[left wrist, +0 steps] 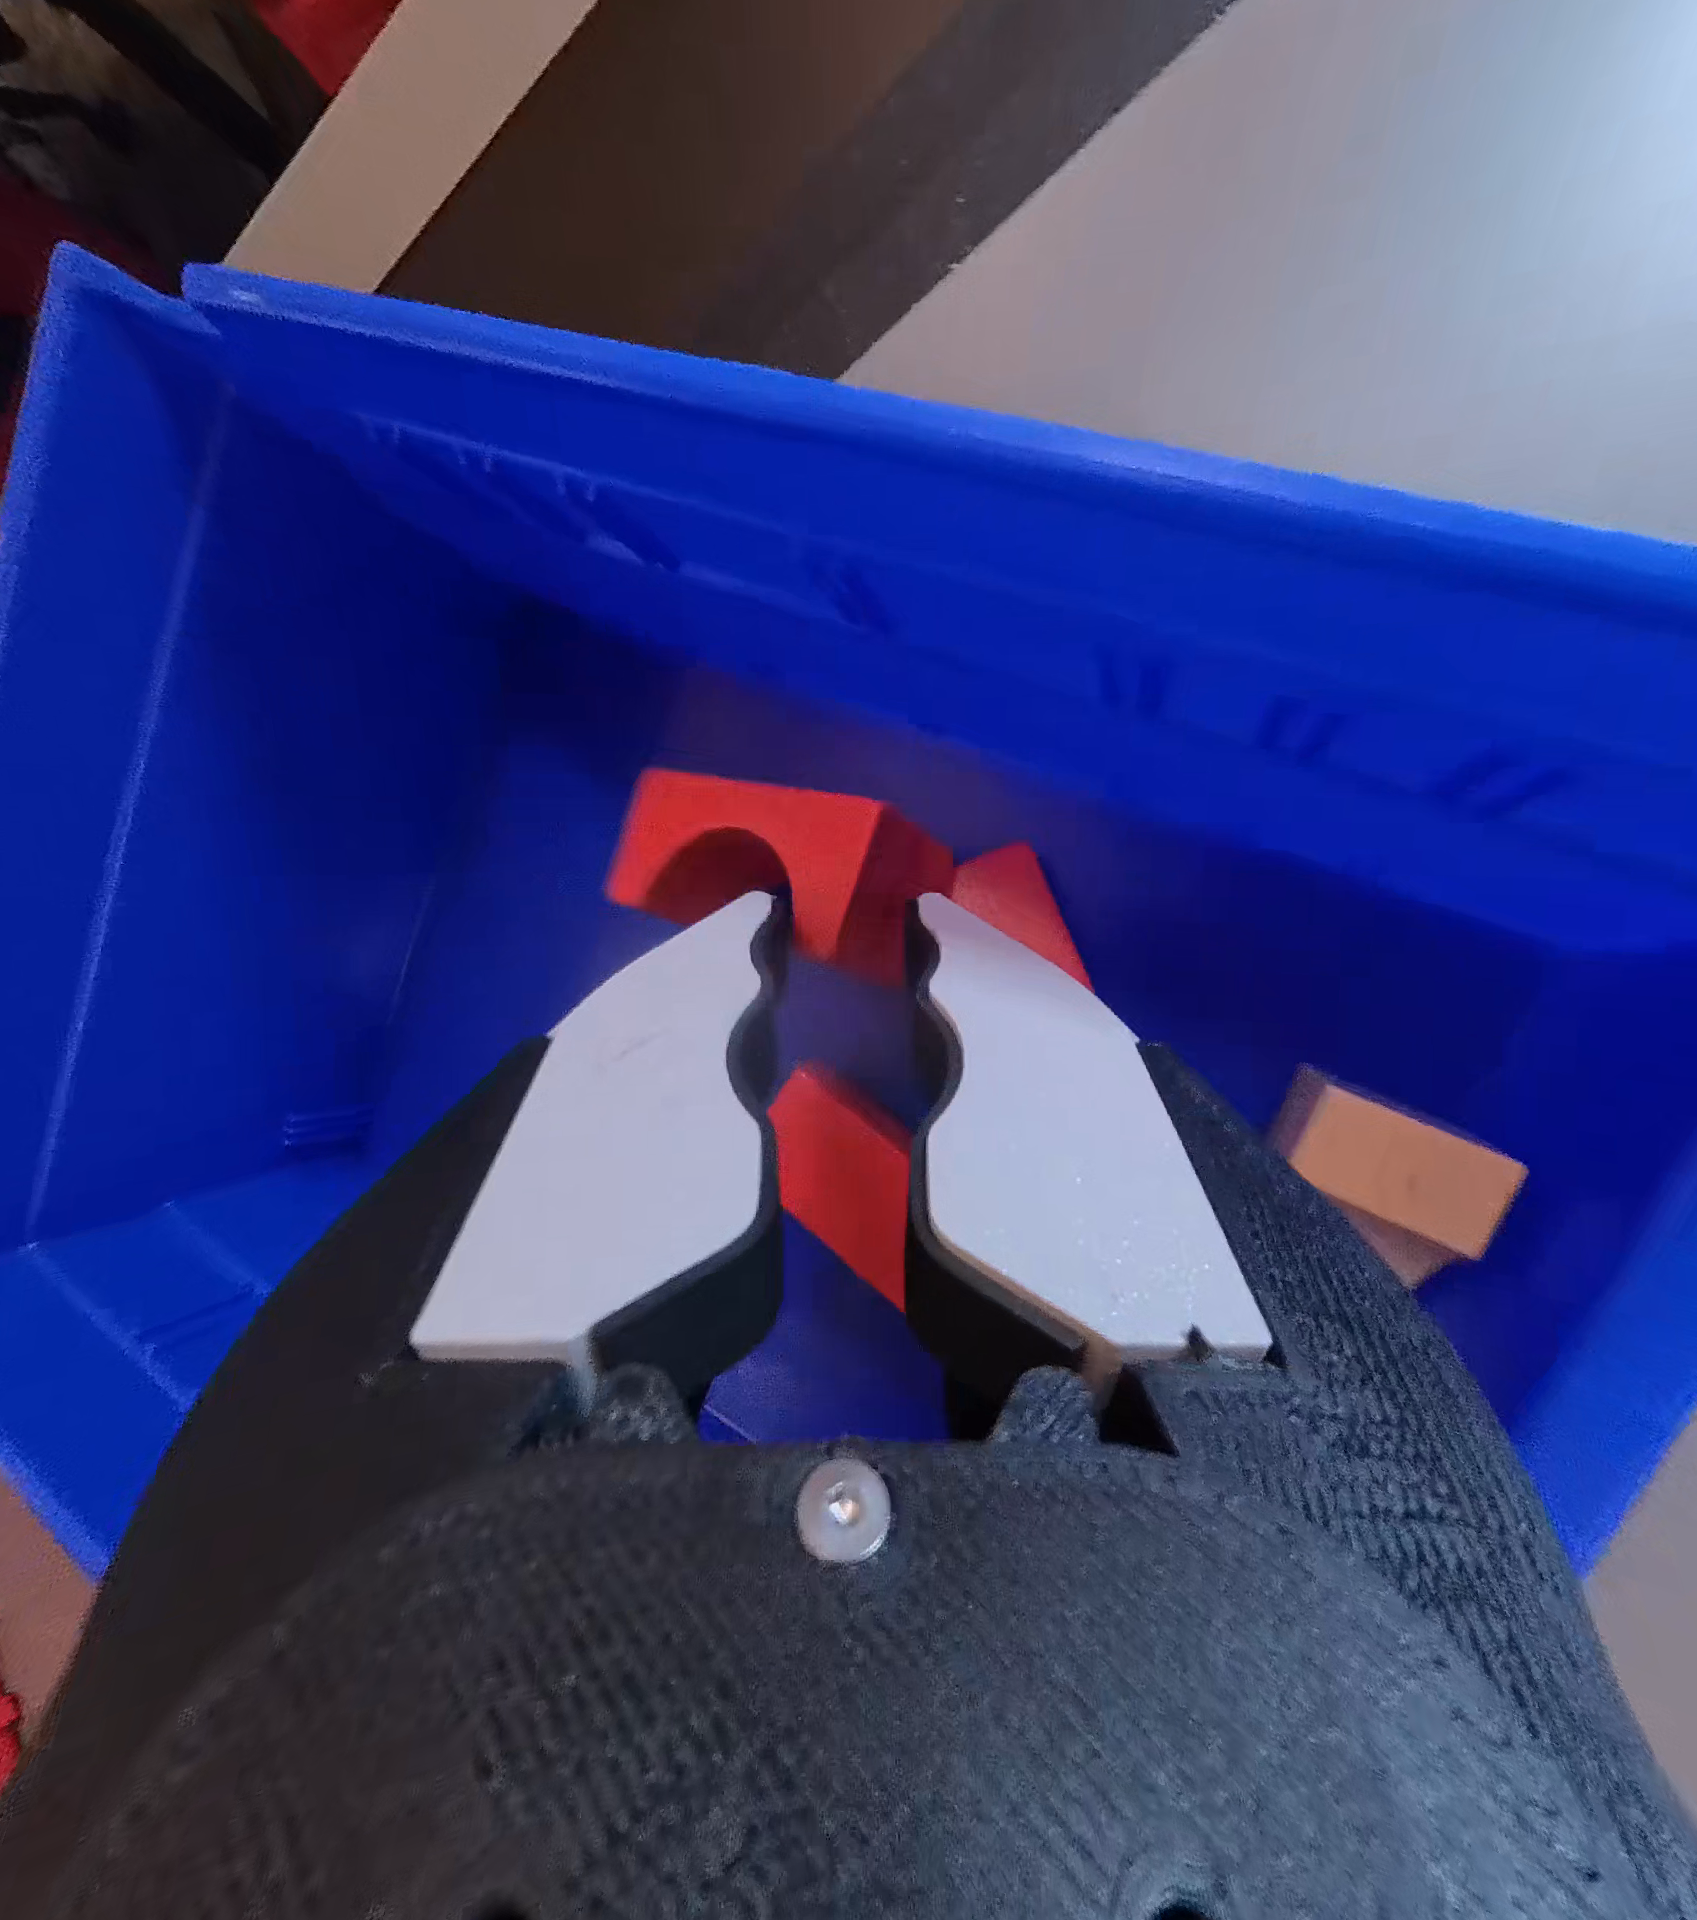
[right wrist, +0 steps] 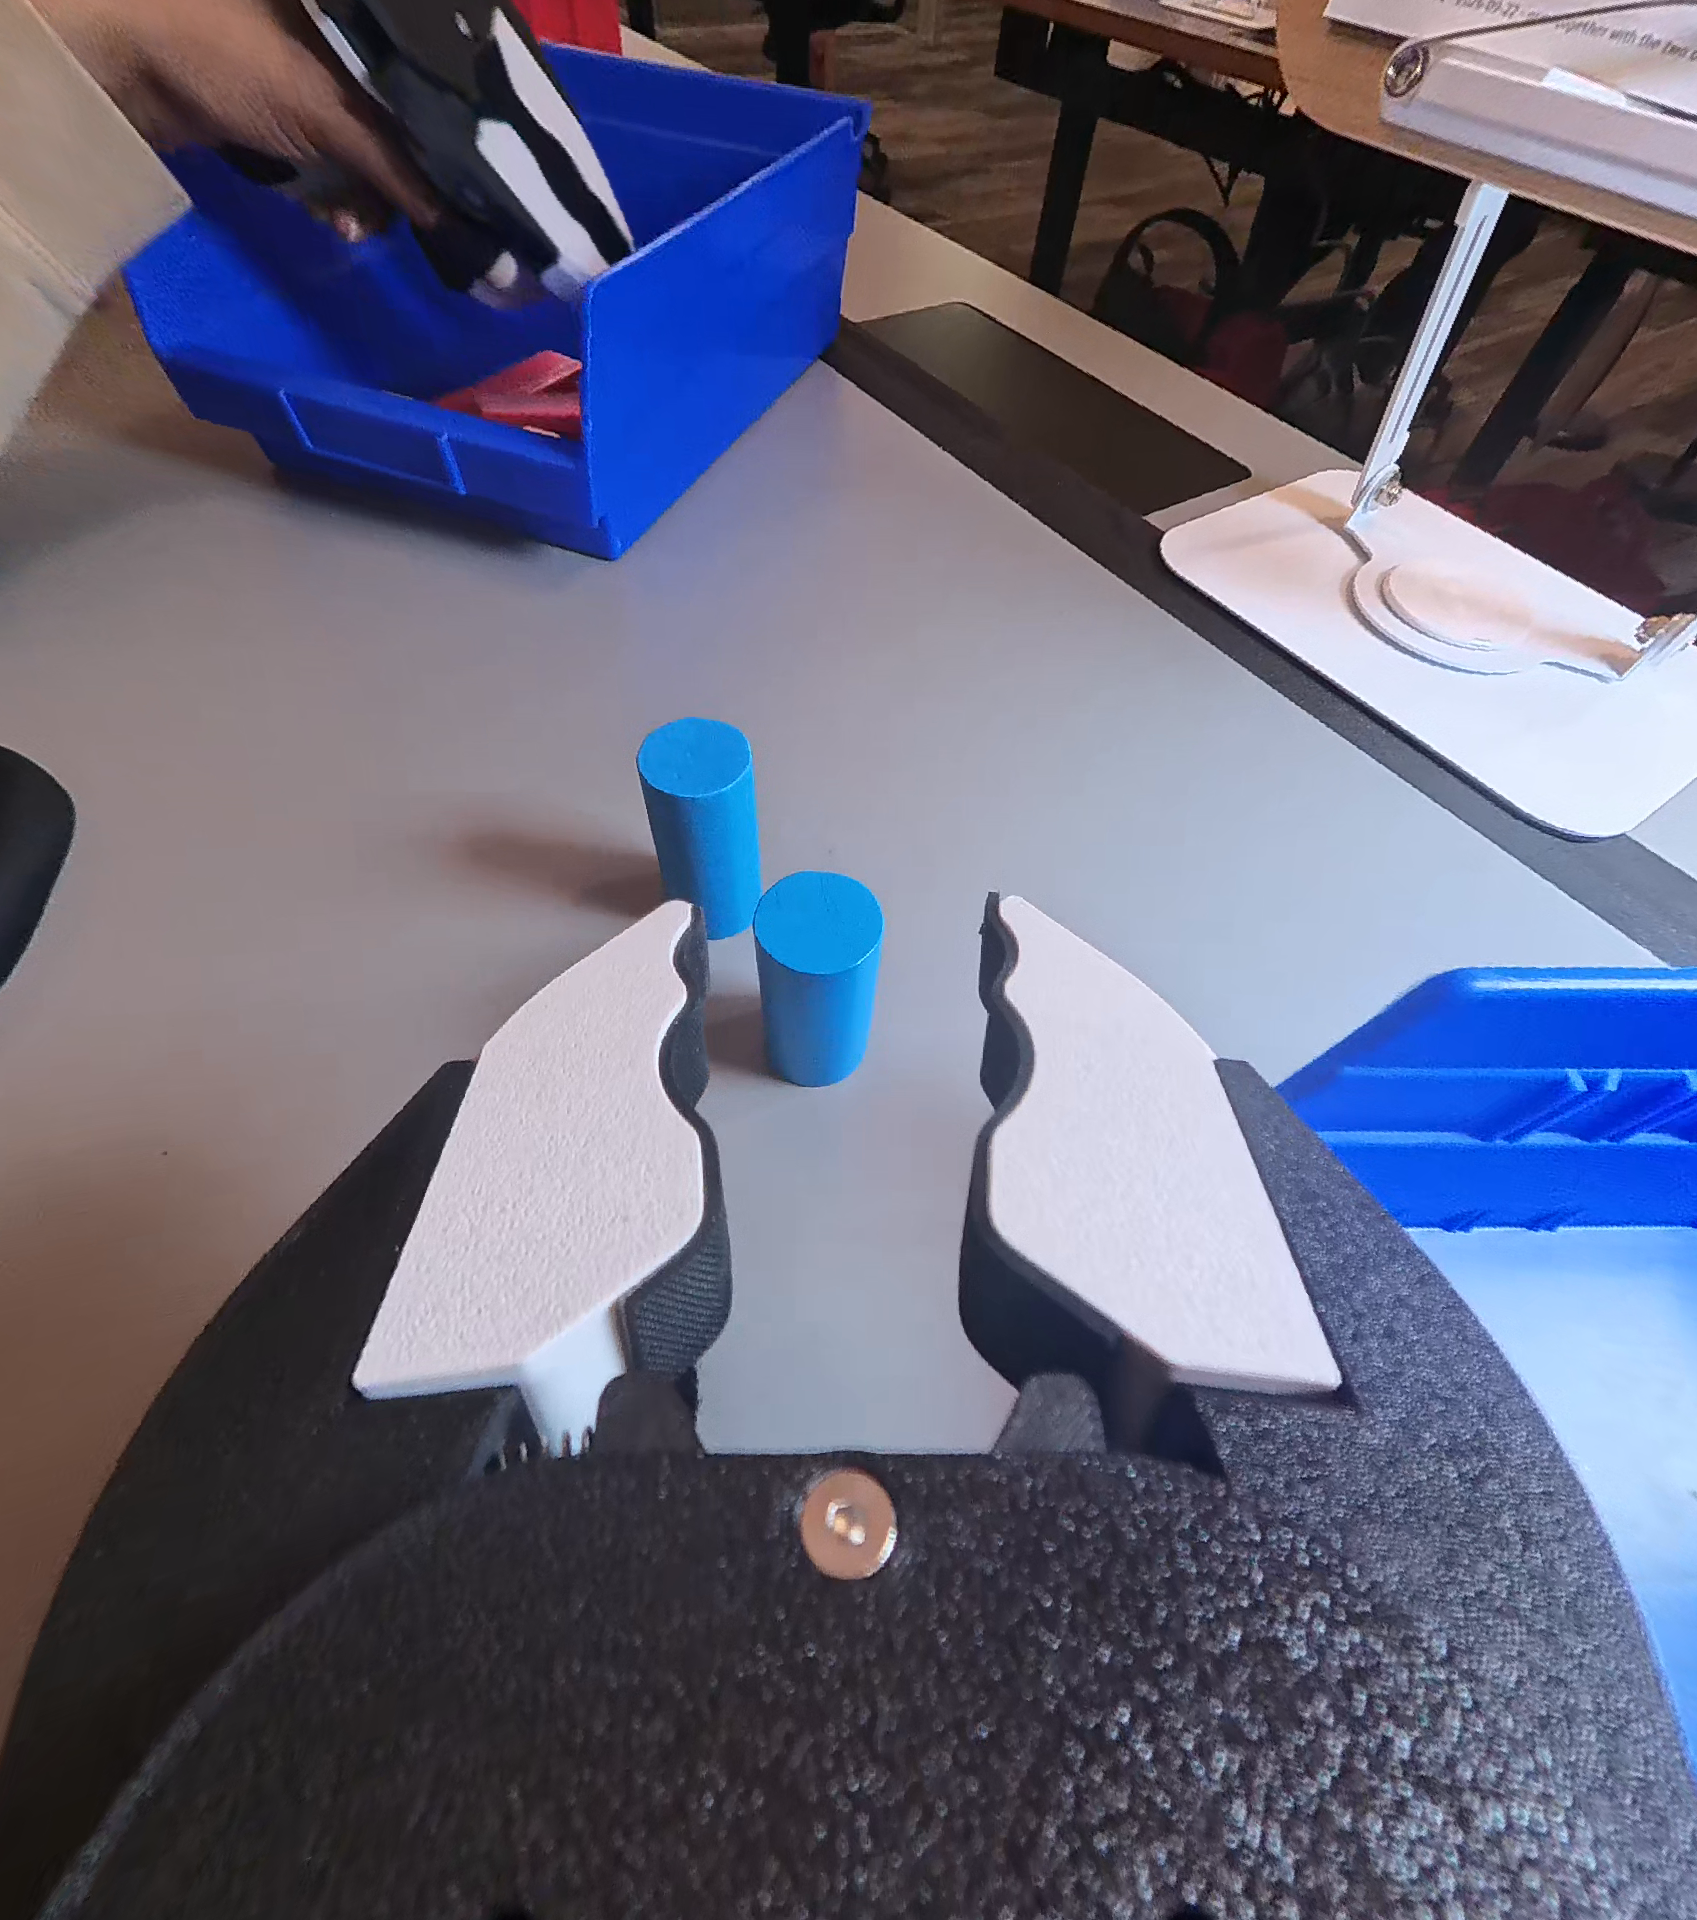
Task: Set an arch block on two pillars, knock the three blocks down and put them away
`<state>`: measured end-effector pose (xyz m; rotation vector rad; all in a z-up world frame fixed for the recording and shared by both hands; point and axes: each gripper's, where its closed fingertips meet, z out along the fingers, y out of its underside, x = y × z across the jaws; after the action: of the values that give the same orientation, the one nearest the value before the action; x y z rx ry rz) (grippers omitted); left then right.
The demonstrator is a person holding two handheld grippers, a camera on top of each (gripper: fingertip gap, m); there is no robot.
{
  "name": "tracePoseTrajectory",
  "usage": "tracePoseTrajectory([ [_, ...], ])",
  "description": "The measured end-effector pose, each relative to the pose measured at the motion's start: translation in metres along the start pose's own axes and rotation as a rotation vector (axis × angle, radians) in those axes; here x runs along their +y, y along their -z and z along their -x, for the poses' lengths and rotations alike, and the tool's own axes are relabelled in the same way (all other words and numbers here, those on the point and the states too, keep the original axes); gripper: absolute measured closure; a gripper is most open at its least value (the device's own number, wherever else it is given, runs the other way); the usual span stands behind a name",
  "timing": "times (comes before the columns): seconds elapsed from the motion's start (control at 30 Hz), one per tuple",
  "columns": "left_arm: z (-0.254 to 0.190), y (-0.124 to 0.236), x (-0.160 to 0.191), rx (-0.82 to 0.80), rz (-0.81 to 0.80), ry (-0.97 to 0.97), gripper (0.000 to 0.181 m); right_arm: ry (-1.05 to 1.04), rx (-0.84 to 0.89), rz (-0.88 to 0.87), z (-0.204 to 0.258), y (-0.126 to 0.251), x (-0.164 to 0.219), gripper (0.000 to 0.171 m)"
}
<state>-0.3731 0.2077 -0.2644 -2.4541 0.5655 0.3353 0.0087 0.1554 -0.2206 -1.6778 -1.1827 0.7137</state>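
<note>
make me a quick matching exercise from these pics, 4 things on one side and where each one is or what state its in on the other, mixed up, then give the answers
Things:
1. red arch block
2. two blue cylinders
3. left gripper
4. right gripper

Places or states:
A. standing upright on the grey table
B. jaws open, low over the table just behind the cylinders
C. lying inside the blue bin among other blocks
D. reaching down into the blue bin, jaws apart and holding nothing

Pairs: 1-C, 2-A, 3-D, 4-B
</note>
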Motion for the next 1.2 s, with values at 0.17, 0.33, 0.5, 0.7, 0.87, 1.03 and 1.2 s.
tracePoseTrajectory([
  [0.17,-0.015,0.026,-0.003,0.068,-0.002,-0.053,0.152,0.002,-0.003,0.012,0.0,-0.001,0.003,0.121],
  [0.33,-0.071,0.042,0.02,0.368,0.075,-0.209,0.143,0.004,-0.01,0.025,0.001,-0.002,0.006,0.121],
  [0.5,-0.084,0.031,0.022,0.466,0.077,-0.172,0.149,0.014,-0.016,0.039,0.003,-0.004,0.008,0.121],
  [0.7,-0.084,0.032,0.025,0.498,0.057,-0.169,0.151,0.015,-0.021,0.06,0.003,-0.006,0.013,0.121],
  [0.87,-0.084,0.031,0.026,0.553,0.056,-0.106,0.154,0.02,-0.028,0.076,0.005,-0.007,0.016,0.121],
  [1.03,-0.068,0.019,0.036,0.43,0.121,-0.157,0.177,0.035,-0.026,0.085,0.006,-0.007,0.017,0.121],
  [1.2,-0.069,0.032,0.039,0.469,0.109,-0.156,0.151,0.032,-0.031,0.097,0.005,-0.008,0.02,0.121],
])
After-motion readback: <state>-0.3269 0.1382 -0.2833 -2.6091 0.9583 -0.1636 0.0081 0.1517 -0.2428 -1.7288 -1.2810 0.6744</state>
